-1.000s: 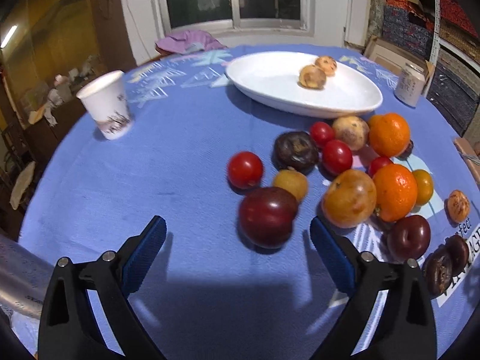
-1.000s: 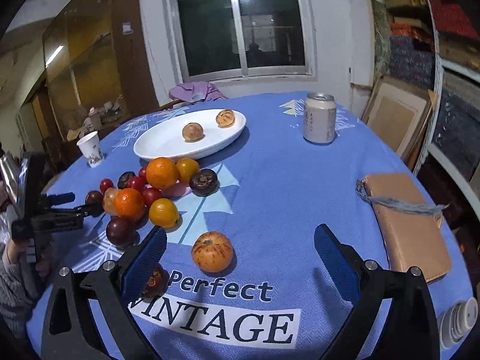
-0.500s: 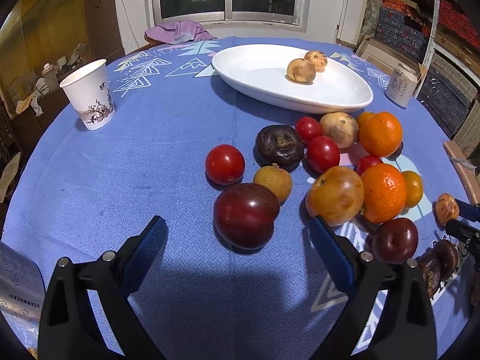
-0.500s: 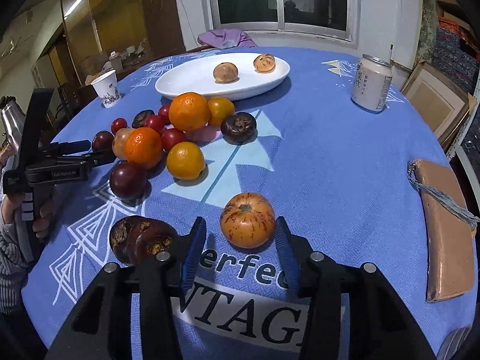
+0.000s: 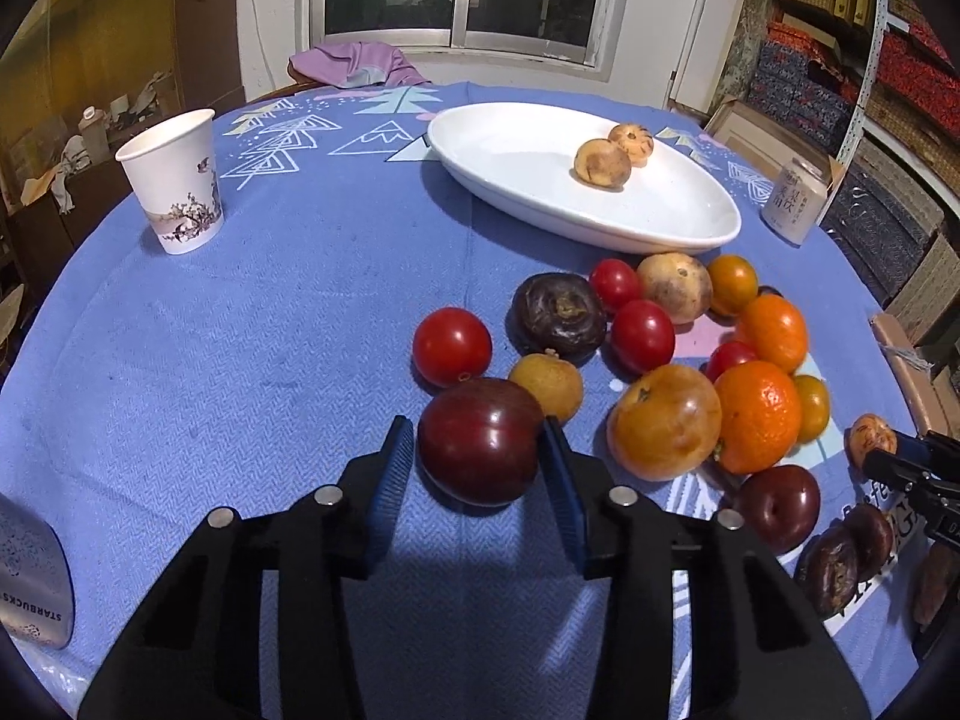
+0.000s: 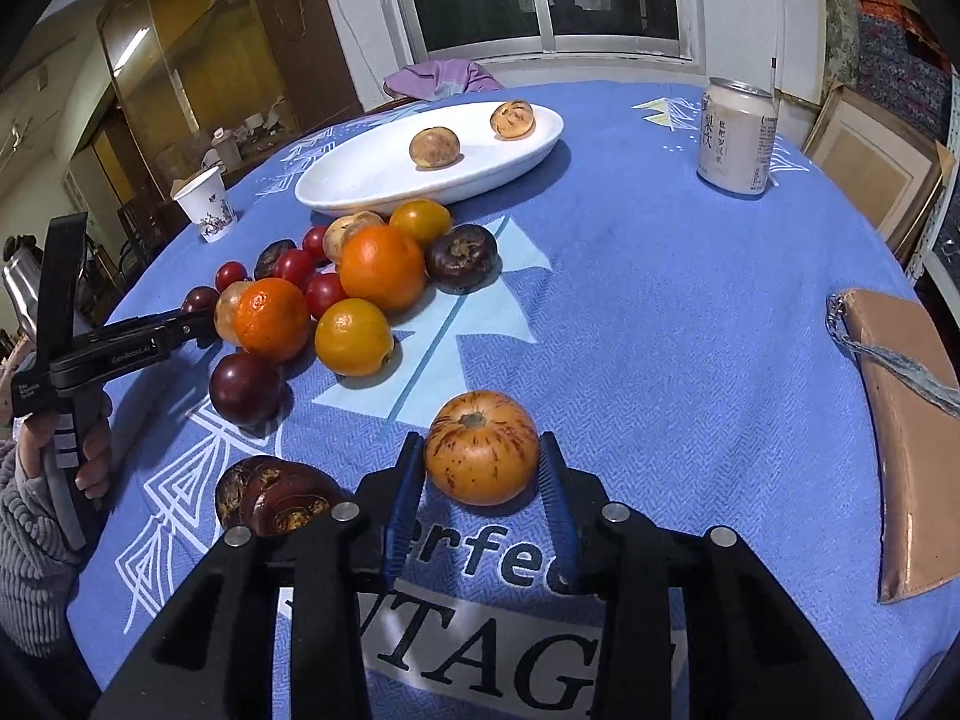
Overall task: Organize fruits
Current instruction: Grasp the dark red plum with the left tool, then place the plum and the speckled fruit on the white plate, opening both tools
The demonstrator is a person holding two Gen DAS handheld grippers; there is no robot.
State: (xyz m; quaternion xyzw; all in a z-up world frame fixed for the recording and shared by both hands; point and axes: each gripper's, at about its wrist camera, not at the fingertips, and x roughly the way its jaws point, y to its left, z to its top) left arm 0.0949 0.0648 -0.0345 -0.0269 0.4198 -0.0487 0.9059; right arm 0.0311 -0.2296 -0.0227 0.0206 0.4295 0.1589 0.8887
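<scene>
My left gripper has just closed its jaws onto the dark red plum, both blue pads pressing its sides as it sits on the blue tablecloth. At one o'clock from it lies a small yellow fruit, at eleven a red tomato. My right gripper has likewise just closed, pinching the streaked orange fruit above the printed lettering. The white oval plate, at twelve o'clock, holds two brownish fruits.
</scene>
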